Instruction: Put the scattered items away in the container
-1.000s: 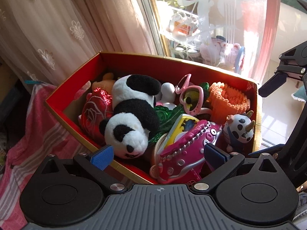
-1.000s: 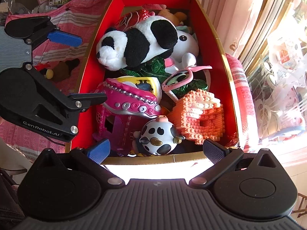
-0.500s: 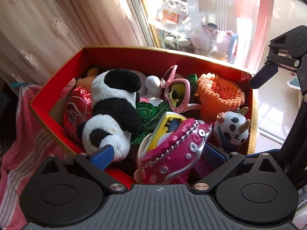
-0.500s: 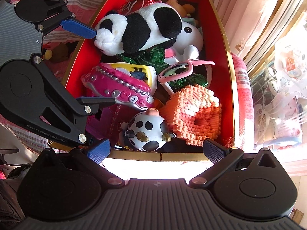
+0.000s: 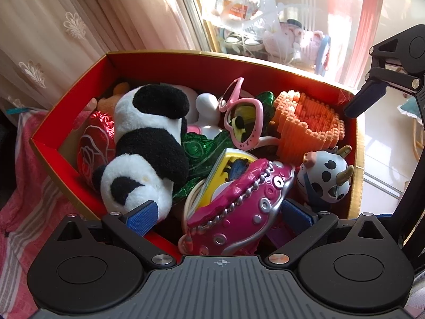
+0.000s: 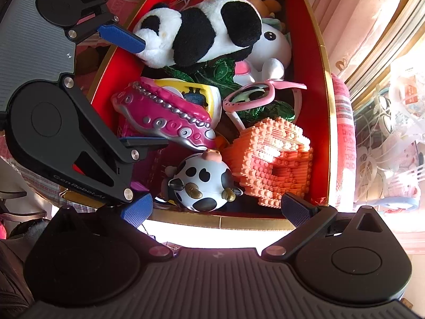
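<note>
A red box (image 5: pixel 186 66) (image 6: pixel 322 79) holds several toys: a plush panda (image 5: pixel 148 143) (image 6: pixel 202 29), a pink toy saxophone (image 5: pixel 233 207) (image 6: pixel 164 117), pink sunglasses (image 5: pixel 244 117) (image 6: pixel 255 98), an orange brick model (image 5: pixel 308 125) (image 6: pixel 276 156) and a spotted cow figure (image 5: pixel 326 178) (image 6: pixel 202 183). My left gripper (image 5: pixel 220 216) (image 6: pixel 143 90) is open, its jaws straddling the saxophone at the box's near edge, one pad by the panda's face. My right gripper (image 6: pixel 216 211) is open and empty at the box's short end, above the cow figure.
The box rests on a pink striped cloth (image 5: pixel 24 212) (image 6: pixel 342 122). Lace curtains (image 5: pixel 66 26) and a glass window (image 5: pixel 265 13) stand right behind the box. A dark object (image 6: pixel 87 55) lies on the cloth beside the box, under my left gripper.
My left gripper has moved forward over the box's near edge, so its jaws now flank the saxophone. My right gripper has closed in slightly on the box's end.
</note>
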{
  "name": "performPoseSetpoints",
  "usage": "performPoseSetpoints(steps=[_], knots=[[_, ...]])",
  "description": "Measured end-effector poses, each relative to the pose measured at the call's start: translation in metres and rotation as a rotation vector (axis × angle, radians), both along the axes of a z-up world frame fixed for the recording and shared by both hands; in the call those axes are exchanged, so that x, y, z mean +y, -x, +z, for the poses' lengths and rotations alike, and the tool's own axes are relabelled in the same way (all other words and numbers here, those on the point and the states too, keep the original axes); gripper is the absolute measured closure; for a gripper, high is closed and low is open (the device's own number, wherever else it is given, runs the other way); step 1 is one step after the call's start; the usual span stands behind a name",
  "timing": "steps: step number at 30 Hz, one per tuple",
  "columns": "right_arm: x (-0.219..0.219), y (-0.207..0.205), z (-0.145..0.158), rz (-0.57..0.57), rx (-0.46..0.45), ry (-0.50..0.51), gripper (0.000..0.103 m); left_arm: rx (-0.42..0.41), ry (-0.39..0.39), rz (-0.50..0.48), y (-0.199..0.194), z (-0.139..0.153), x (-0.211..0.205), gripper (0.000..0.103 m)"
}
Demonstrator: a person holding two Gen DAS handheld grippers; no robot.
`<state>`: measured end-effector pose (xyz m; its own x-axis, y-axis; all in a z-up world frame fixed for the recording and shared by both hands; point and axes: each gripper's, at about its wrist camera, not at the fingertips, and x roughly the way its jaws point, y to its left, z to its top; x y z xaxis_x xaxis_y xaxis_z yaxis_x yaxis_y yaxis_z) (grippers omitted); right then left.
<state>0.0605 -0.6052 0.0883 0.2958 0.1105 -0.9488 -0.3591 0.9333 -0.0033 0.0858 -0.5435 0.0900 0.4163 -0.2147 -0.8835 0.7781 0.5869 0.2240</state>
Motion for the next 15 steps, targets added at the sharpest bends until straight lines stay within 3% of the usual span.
performPoseSetpoints(steps=[15], knots=[[0.0037,-0.0039,-0.0004,0.01,0.018,0.016,0.001,0.008,-0.001,-0.023,-0.0035,-0.001,-0.001,0.0]])
